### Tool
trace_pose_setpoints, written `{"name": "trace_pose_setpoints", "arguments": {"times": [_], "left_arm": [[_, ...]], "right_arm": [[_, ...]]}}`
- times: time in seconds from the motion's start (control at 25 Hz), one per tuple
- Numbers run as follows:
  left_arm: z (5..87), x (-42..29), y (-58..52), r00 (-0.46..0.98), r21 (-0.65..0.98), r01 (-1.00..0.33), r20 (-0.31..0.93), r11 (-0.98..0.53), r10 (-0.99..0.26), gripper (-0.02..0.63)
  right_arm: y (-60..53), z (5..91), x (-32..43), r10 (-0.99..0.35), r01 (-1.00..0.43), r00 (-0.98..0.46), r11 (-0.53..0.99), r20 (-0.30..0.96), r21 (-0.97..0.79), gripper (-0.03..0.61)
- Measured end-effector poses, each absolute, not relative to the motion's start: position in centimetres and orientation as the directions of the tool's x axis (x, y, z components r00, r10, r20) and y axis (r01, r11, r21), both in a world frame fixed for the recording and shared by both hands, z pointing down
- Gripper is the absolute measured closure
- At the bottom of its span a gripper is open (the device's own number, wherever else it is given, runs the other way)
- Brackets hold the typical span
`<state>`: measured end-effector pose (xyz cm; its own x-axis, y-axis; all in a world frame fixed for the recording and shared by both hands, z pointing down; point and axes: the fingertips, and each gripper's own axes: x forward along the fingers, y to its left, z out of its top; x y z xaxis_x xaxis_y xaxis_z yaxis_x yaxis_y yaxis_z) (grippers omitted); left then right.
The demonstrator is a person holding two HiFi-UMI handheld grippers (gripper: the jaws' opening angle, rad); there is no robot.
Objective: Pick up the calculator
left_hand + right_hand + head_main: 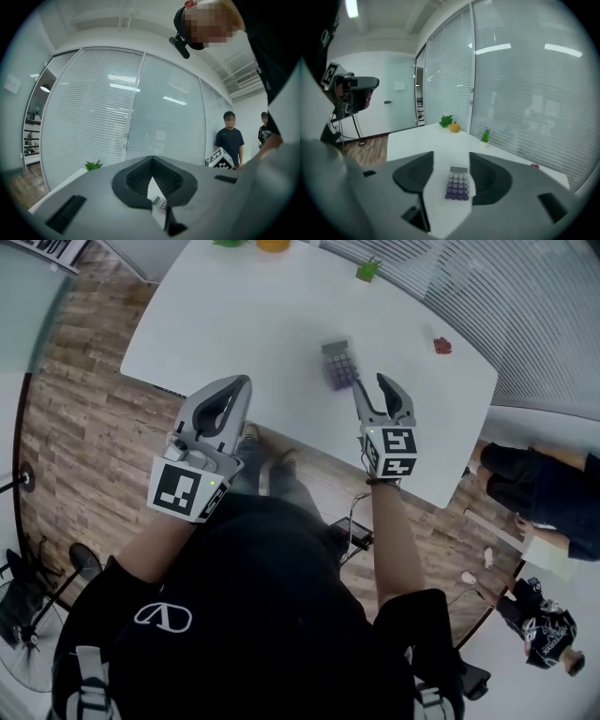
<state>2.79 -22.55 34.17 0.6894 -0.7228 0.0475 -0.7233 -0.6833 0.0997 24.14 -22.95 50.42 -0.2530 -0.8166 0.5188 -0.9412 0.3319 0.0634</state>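
Calculator (339, 365) lies flat on the white table (244, 324), toward the table's right half and just beyond my right gripper (369, 382). It is a small rectangular unit with a grey display strip at the far end. Below the strip are rows of round keys, paler in the upper rows and purple in the lower ones. It looks slightly blurred in the head view.

In the right gripper view the jaws stand moderately apart with nothing gripped. The calculator (457, 183) shows in the gap between them, resting on the table ahead of the tips and apart from both pads.

Left gripper (242, 381) hangs off the table's near edge, tips meeting and holding nothing.

A small red object (442, 345) sits to the right of the calculator, well apart.
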Motion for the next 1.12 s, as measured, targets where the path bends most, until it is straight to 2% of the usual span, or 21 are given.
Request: {"name": "trace_pose_setpoints", "arguments": {"times": [0.08,0.12,0.2,0.6,1.12], "left_arm": [[34.8,2.0,-22.8,0.678,0.107,-0.734,0.061,-0.671,-0.733,0.609],[35.1,1.6,-22.9,0.672,0.109,-0.739,0.066,-0.664,-0.737,0.609],[35.5,0.9,-23.1,0.662,0.112,-0.749,0.075,-0.653,-0.746,0.609],[38.0,-1.7,-23.7,0.635,0.123,-0.772,0.122,-0.624,-0.762,0.609],[38.7,-2.2,-24.4,0.637,0.135,-0.770,0.127,-0.623,-0.760,0.609]], "right_arm": [[-24.6,53.1,23.5,-0.770,-0.935,-0.289,0.355,0.568,0.006,0.166],[-25.3,54.4,23.2,-0.747,-0.931,-0.297,0.365,0.595,-0.008,0.113],[-26.4,57.2,22.7,-0.694,-0.921,-0.299,0.390,0.655,-0.007,0.055],[-29.5,69.6,23.5,-0.429,-0.904,-0.238,0.425,0.871,-0.037,0.057],[-29.9,74.0,23.9,-0.230,-0.919,-0.171,0.387,0.958,-0.072,0.059]]}}
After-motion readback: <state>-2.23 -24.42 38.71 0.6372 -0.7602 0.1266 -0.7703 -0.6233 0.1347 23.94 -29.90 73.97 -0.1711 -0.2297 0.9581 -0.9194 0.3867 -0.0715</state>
